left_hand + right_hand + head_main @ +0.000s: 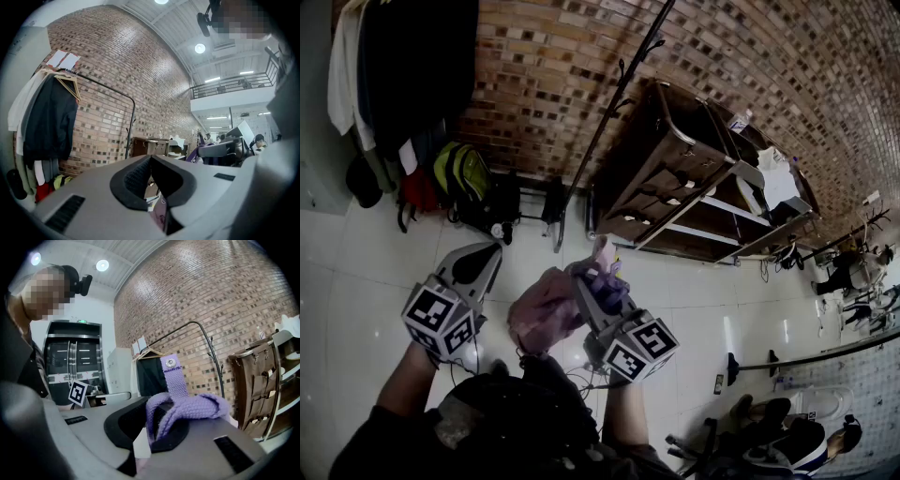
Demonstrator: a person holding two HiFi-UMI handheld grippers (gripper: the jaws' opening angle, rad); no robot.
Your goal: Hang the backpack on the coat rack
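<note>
Part of backpack [540, 313] behind right gripper [585, 281]

Round ceiling lamps [200, 48] give bright, even indoor light, the glossy white floor [741, 333] throws back pale glare streaks, strong fisheye bends the brick wall [750, 66] and blackens every corner, and the left tool [151, 156] looms soft and close.

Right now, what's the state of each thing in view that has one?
Backpack: held off the floor, not yet hung.
Purple strap: looped, pinched in the right jaws.
Right hand-held gripper: shut on the purple strap.
Left hand-held gripper: shut, nothing between its jaws.
Coat rack: standing by the brick wall, no backpack on it.
Dark jacket: hanging on the clothes rail.
</note>
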